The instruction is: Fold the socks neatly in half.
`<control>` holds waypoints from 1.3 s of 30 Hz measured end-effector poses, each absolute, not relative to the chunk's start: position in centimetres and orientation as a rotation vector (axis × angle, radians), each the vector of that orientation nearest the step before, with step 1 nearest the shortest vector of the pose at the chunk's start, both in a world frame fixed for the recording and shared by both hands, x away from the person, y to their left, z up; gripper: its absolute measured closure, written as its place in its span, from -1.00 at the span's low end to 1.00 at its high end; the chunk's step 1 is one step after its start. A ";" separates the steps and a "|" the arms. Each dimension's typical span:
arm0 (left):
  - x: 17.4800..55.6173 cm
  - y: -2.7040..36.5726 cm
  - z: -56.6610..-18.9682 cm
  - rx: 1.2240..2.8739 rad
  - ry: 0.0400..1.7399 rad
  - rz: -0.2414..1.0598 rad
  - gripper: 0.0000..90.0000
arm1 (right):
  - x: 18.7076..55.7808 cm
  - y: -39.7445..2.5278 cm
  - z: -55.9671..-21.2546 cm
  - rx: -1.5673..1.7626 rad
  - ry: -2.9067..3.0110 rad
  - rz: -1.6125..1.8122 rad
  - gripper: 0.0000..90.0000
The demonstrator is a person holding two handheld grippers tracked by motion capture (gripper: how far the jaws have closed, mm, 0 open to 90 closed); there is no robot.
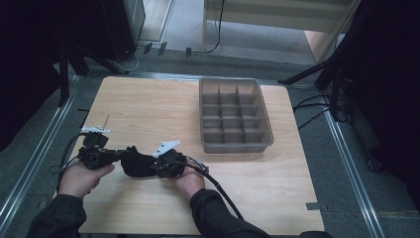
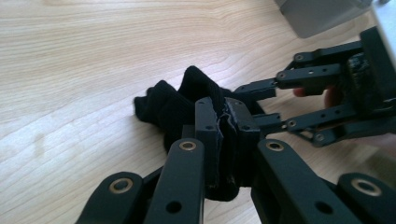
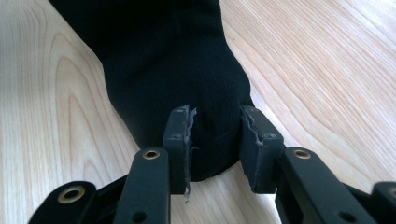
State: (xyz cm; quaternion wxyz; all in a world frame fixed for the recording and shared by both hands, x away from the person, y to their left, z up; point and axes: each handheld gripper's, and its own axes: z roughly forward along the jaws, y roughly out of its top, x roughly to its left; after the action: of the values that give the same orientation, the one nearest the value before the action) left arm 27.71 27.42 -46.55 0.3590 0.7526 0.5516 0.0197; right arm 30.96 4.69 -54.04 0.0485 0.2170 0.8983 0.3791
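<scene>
The left gripper point(image 2: 224, 140) has its jaws pressed together on a fold of the black knitted fabric sock point(image 2: 173, 109), which lies bunched on the pale wooden table point(image 1: 148, 106) near the person's edge, between the two hands. The right gripper point(image 3: 217, 140) stands with its jaws parted around the rounded end of the sock; the pads sit beside the cloth and whether they bear on it cannot be told. The step in hand appears to be gathering or folding the sock. To do it well, keep the left pinch firm, seat the right jaws deeper over the rounded end before closing, and take up one clean layer rather than a loose wrinkle. Keep the cloth low to the table so it does not slip. Farther off, well apart, stands the grey plastic tray with divided compartments point(image 1: 235, 146).
</scene>
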 end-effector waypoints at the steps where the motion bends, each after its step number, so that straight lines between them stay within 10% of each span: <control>1: 27.7 27.2 -46.6 1.946 1.419 0.048 0.86 | 31.0 4.8 -54.1 0.647 2.738 1.159 0.45; 39: 29.7 23.6 -50.3 2.140 1.369 0.004 0.87 | 30.5 2.4 -52.8 0.707 2.702 1.237 0.41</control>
State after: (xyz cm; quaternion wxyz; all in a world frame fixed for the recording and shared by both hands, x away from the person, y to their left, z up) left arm 29.75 23.63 -50.30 0.2963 0.8045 0.5147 0.0017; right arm 30.49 2.42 -52.79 0.0436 0.2312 0.8837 0.4045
